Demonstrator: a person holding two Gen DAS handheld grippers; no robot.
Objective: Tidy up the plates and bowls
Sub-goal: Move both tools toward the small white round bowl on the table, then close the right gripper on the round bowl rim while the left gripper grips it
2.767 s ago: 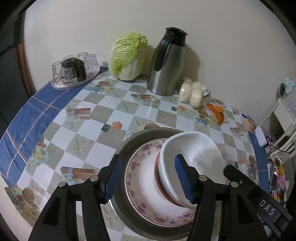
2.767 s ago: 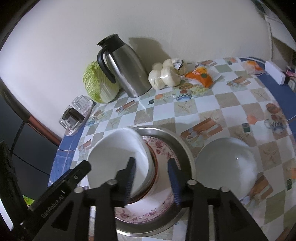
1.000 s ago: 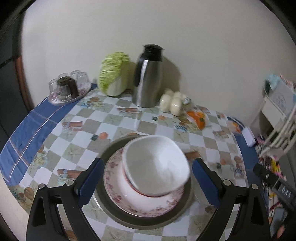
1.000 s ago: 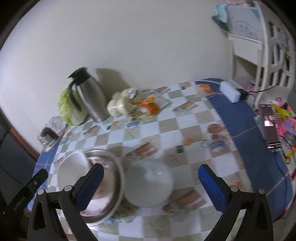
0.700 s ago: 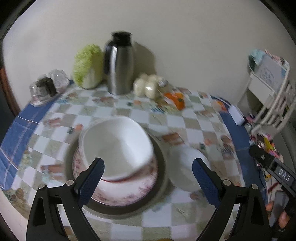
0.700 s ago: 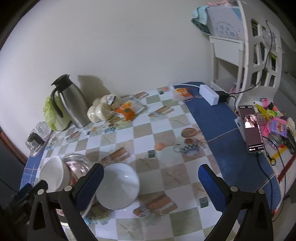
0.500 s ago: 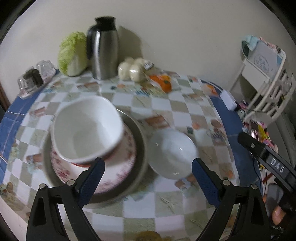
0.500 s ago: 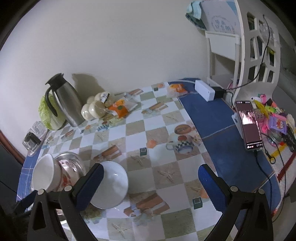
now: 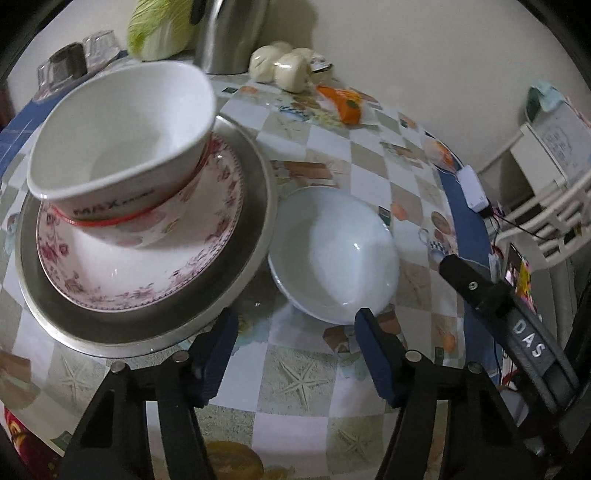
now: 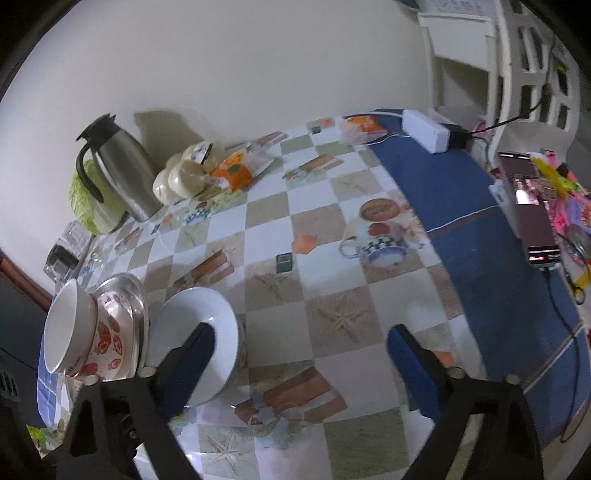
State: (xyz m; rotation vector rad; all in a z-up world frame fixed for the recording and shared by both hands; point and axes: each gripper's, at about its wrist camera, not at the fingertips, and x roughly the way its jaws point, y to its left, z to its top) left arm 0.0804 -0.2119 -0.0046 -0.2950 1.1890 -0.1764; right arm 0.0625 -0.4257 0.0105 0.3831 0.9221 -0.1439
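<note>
A white bowl (image 9: 122, 140) sits tilted on a floral plate (image 9: 147, 258), which lies in a steel plate (image 9: 236, 280). Beside this stack, to its right, a shallow white bowl (image 9: 334, 251) rests on the checked tablecloth. My left gripper (image 9: 295, 343) hovers just short of the shallow bowl's near rim. Its jaws are closing with only tablecloth between them. In the right wrist view my right gripper (image 10: 299, 354) is low over the table, jaws closing on nothing. Its left finger (image 10: 192, 354) overlaps the shallow bowl (image 10: 207, 332), and the stack (image 10: 92, 332) is at far left.
Along the wall stand a steel thermos (image 10: 118, 173), a cabbage (image 9: 159, 26), white buns (image 9: 284, 70) and an orange packet (image 9: 343, 107). Glasses (image 9: 74, 62) sit far left. A power strip (image 10: 424, 129), a phone (image 10: 532, 206) and a white rack (image 10: 532, 74) are on the right.
Both grippers let go of the tilted white bowl and sank toward the table. The left one swung right from the stack to the shallow bowl. Both pairs of jaws have narrowed.
</note>
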